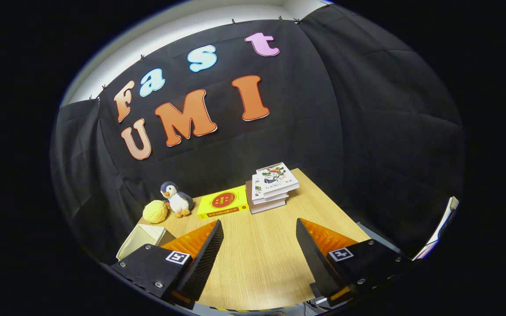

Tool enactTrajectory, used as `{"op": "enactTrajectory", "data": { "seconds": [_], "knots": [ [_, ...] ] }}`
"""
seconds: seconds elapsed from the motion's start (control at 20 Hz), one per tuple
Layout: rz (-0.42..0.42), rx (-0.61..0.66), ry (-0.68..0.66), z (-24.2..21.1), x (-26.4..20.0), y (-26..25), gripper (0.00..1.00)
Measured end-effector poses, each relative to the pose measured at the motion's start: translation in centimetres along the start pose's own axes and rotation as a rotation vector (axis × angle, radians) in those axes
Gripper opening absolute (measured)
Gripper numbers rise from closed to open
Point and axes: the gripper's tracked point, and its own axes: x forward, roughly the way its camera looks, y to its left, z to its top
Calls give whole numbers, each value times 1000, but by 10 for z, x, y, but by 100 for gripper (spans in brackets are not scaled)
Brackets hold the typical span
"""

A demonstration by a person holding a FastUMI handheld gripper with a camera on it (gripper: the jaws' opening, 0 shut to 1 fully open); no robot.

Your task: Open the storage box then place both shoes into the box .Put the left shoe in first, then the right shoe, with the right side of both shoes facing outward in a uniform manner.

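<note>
**Mia:** What are the tongs (259,237) doing?

**Ben:** They are spread wide apart, with nothing between them. Just bare desk (257,263) shows in the gap, in the lower middle of the frame.

**Mia:** Why so wide?

**Ben:** I think wide tongs are ready to go around something big, like a lid or a shoe. That is my guess.

**Mia:** Where is the storage box?

**Ben:** There is a pale box (141,239) at the lower left, partly behind the left finger. It could be the storage box, but I can't tell for sure, or if it is open. I can't spot any shoes to point at.

**Mia:** What else is there?

**Ben:** Beyond the fingers, along the far side of the desk, sit a yellow ball (155,211), a toy penguin (176,199), a yellow book (222,202) lying flat, and a stack of books (271,186). They are pushed back near the black wall, so the middle stays free for working.

**Mia:** So how far is the job?

**Ben:** I can't tell from here.
</note>
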Motion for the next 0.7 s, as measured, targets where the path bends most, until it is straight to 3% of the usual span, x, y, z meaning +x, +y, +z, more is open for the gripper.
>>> {"op": "enactTrajectory", "data": {
  "seconds": [0.7],
  "knots": [
    [24,13,7,-2,13,5,99]
  ]
}}
